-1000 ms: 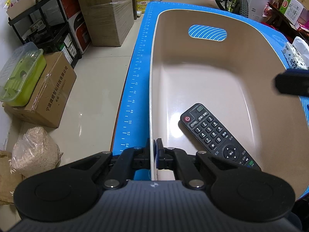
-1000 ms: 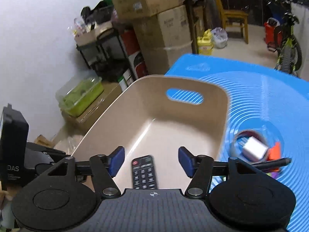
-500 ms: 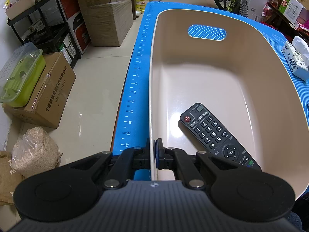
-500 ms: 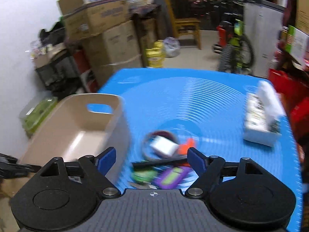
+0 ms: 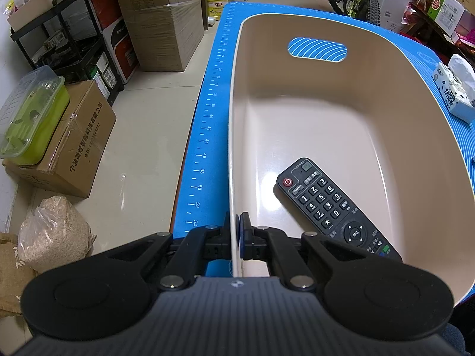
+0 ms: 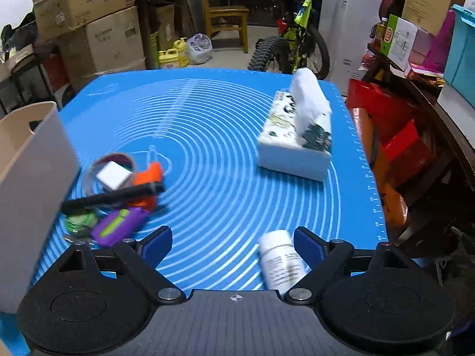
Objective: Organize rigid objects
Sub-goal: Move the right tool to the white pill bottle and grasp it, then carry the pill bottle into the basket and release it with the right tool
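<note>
The left gripper [image 5: 236,231] is clamped on the tub [image 5: 341,112] wall. The right gripper [image 6: 233,244], its fingers apart and just been opening, is empty beside the white bottle [image 6: 282,262], right of the tub: probably light, stiff, slippery; grip across its body.

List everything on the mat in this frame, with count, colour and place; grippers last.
bin: 1, beige, left edge of the mat
remote: 1, black, inside the bin
mat: 1, blue with white rings, covers the table
tissue box: 1, white patterned, far right of the mat
bottle: 1, white, lying near the right gripper's right finger
small clutter pile: several, white, orange, black, purple, green, beside the bin; blurred
left gripper: shut on the bin's near rim
right gripper: open, empty, jaws have just been opening
</note>
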`<state>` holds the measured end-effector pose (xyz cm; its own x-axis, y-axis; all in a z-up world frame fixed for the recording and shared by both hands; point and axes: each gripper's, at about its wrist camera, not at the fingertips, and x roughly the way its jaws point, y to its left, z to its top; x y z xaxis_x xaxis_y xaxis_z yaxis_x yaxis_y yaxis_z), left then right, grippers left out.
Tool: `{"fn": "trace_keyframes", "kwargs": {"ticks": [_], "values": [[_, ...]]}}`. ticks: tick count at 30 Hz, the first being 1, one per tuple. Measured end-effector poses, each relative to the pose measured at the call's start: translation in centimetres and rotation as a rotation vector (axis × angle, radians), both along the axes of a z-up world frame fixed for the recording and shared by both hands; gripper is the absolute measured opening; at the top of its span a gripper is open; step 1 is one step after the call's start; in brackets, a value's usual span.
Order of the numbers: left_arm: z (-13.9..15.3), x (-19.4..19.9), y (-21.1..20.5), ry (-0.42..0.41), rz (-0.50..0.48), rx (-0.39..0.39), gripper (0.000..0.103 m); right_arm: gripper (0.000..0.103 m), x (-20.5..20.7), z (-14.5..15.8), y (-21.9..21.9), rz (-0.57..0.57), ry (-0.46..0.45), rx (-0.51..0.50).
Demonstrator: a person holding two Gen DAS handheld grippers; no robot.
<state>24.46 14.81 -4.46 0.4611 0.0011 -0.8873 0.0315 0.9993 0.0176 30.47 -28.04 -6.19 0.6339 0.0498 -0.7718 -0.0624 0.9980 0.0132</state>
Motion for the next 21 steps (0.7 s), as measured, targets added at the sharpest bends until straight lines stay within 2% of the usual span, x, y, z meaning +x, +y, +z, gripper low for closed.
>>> {"fn": "trace_keyframes", "kwargs": {"ticks": [7,10,13,16,17,18,21], "values": [[0.0,0.1,-0.2,0.002,-0.005,0.005,0.005,0.088,1.0,-3.2,-1.6,-0.007,0.037,-0.042],[0.0,0.1,-0.2,0.002,-0.005,0.005,0.005,0.082,1.2,-4.5,-2.4,-0.029,0.064,-0.034],[0.0,0.1,-0.2,0.002,-0.005,0.005,0.005,0.073,1.2,-5.4,-3.1,-0.042,0.081,-0.016],[0.0,0.1,-0.2,0.002,-0.005,0.004,0.005,0.061,0.9,-5.6,-3.2,-0.042,0.061,-0.005],[0.0,0.1,-0.2,0.002,-0.004,0.004,0.005,0.056,0.8,-5.6,-3.2,-0.044,0.058,-0.009],[0.0,0.1,-0.3,0.002,-0.004,0.003,0.005,0.046,0.7,-5.5,-3.2,-0.041,0.055,-0.013],[0.0,0.1,-0.3,0.002,-0.005,0.004,0.005,0.045,0.6,-5.2,-3.1,-0.041,0.050,-0.015]]}}
